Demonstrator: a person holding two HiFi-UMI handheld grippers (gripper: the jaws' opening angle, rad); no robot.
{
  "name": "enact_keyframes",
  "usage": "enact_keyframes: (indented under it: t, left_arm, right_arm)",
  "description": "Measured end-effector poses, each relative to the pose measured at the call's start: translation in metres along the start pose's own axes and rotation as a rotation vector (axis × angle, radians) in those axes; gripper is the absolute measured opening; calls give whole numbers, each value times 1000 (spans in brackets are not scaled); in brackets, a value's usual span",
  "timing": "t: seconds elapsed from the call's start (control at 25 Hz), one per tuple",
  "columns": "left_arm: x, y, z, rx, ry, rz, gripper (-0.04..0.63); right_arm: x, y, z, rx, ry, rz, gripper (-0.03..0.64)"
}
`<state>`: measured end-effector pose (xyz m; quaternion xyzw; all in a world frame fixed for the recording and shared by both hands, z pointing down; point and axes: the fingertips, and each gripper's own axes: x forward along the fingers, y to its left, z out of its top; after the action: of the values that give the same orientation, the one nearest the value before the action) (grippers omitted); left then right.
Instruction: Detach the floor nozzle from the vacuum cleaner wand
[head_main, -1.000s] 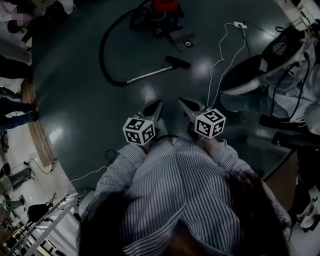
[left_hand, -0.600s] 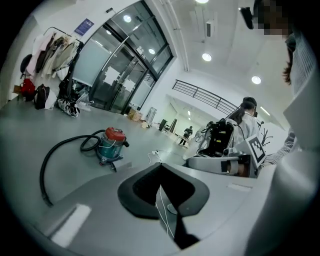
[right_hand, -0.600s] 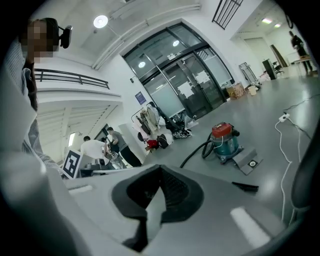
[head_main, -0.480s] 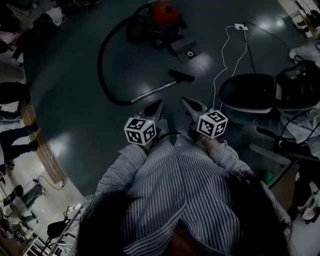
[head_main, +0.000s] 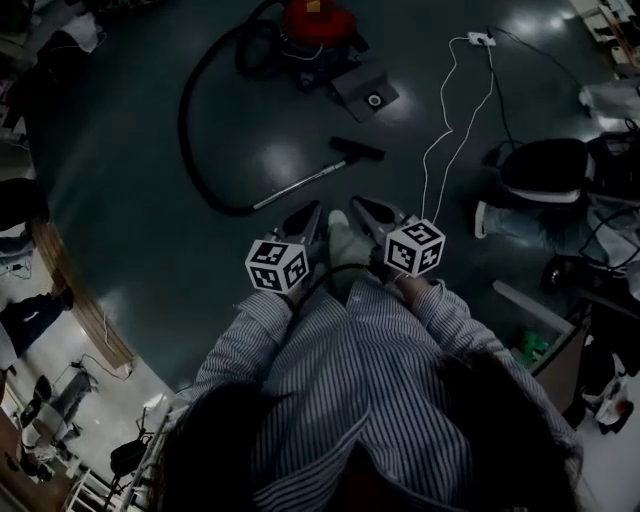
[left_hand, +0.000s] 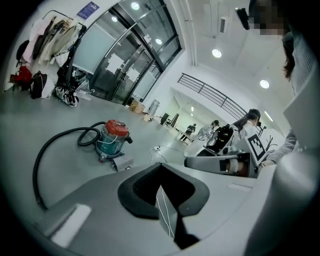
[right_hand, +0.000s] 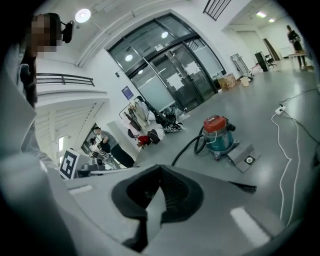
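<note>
The vacuum cleaner (head_main: 310, 22), red on top, stands on the dark floor at the far side, and its black hose (head_main: 185, 115) loops left. The silver wand (head_main: 295, 186) lies on the floor with the black floor nozzle (head_main: 357, 149) at its far end. My left gripper (head_main: 312, 212) and right gripper (head_main: 358, 206) hang side by side just short of the wand, both shut and empty. The vacuum cleaner (left_hand: 112, 138) shows beyond my shut left gripper (left_hand: 161, 169). The right gripper view shows the vacuum cleaner (right_hand: 219, 132) and the nozzle's end (right_hand: 244, 187) past my shut right gripper (right_hand: 160, 171).
A grey flat plate (head_main: 366, 92) lies by the vacuum. A white cable (head_main: 452, 120) runs from a power strip (head_main: 478, 41) toward me. A black office chair (head_main: 545, 166) stands at the right. A wooden strip (head_main: 70, 290) edges the floor at left. My shoe (head_main: 340, 236) shows between the grippers.
I have walked toward the vacuum, so the wand and nozzle now lie closer to both grippers. The chair slid off to the right. My shoe has come into view.
</note>
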<state>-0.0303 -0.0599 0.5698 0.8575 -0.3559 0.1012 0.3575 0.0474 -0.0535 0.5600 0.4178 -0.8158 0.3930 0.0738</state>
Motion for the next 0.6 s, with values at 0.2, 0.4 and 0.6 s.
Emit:
enact_keyframes:
  t: [0.2,0.4,0.6]
  left_arm:
    - [37,30,-3,46,29,21,6]
    - [80,79,-47,74,137,24,8]
    - [136,128,-111,84,198,8,8]
  right_arm:
    - [32,-38,-3,10,79,15,2]
    - [70,-86,-18,30,106,7,2]
    - [113,-155,-55,36,108,-15,2]
